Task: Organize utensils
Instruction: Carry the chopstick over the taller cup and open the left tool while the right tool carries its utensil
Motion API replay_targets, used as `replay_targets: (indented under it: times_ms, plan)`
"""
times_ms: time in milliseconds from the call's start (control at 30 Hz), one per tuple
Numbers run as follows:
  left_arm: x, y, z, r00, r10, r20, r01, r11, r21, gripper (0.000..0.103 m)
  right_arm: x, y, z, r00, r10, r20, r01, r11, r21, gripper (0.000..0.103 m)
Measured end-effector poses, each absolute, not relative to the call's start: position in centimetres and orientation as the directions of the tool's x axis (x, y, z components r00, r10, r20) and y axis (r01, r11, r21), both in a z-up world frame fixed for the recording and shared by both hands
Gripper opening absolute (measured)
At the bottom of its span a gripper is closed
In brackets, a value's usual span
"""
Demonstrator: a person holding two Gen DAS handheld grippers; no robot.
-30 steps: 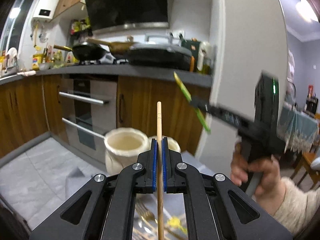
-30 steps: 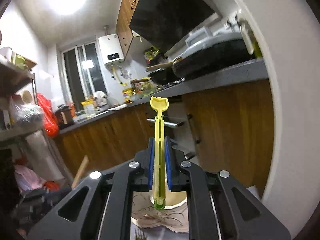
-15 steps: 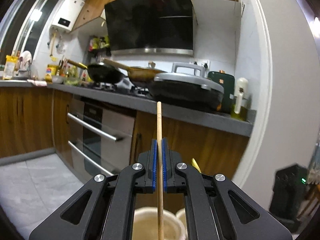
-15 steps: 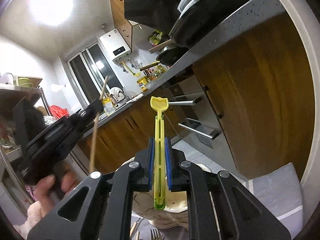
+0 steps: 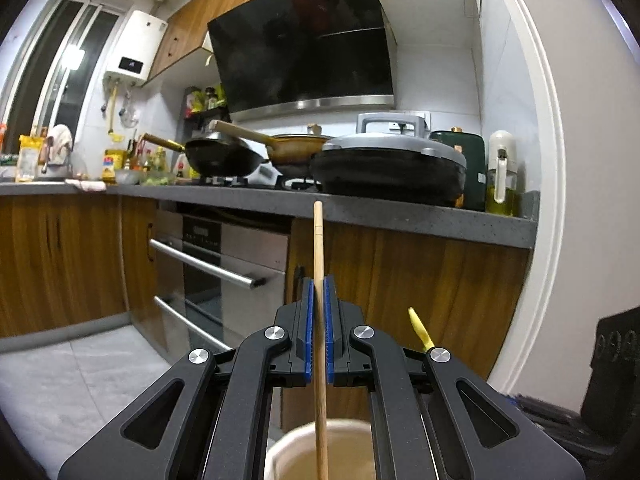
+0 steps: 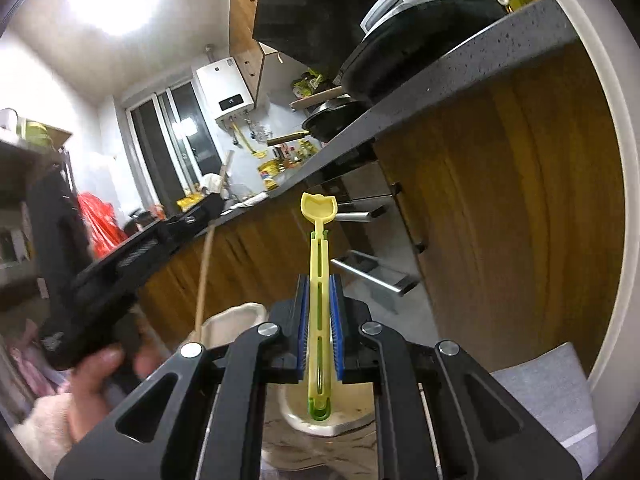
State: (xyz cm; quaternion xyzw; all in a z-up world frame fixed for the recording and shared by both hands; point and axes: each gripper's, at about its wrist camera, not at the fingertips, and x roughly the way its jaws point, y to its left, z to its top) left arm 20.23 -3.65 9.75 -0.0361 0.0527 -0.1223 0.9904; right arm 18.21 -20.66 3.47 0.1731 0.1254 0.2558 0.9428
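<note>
My left gripper (image 5: 319,292) is shut on a wooden chopstick (image 5: 319,248), held upright, its lower end inside a cream ceramic holder (image 5: 288,446) below. My right gripper (image 6: 319,288) is shut on a yellow and green plastic utensil (image 6: 319,256), also upright, its lower end over a second cream holder (image 6: 296,412). In the right wrist view the left gripper (image 6: 120,264) shows at the left with the chopstick (image 6: 205,272) going down into the other holder (image 6: 228,324). The yellow utensil's tip (image 5: 418,326) shows in the left wrist view.
A grey kitchen counter (image 5: 400,216) with pans and a lidded griddle (image 5: 388,164) runs across the back above wooden cabinets (image 5: 440,292) and an oven (image 5: 216,272). A grey cloth (image 6: 548,396) covers the surface under the holders.
Both grippers have tilted upward and moved down over the holders. The chopstick's lower end now sits inside the cream holder, and the yellow utensil has come lower over its holder.
</note>
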Motion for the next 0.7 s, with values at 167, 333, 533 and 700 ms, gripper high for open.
replay_targets:
  times_ms: [167,333,533,700]
  plan:
    - [19.0,-3.0,8.6,0.959,-0.255,-0.123,0.244,0.965,-0.098,0.005,18.3,-19.5,2.8,0.889,0.430,-0.156,-0.377,0.882,0.282,0.010]
    - [17.5,-2.8,7.5,0.956,-0.250,-0.155,0.240,0.968,-0.078,0.005,18.3,-18.2,2.2,0.898,0.396,-0.190,-0.364,0.913,0.185,0.010]
    - [16.2,-2.5,6.1,0.945,-0.242,-0.218,0.229,0.970,-0.084,0.006,18.3,-17.7,2.1,0.904,0.373,-0.209,-0.352,0.927,0.128,0.010]
    - [15.0,-1.8,5.3,0.935,-0.252,-0.248,0.223,0.965,-0.140,0.009,18.3,-17.4,2.1,0.906,0.365,-0.215,-0.351,0.931,0.103,0.010]
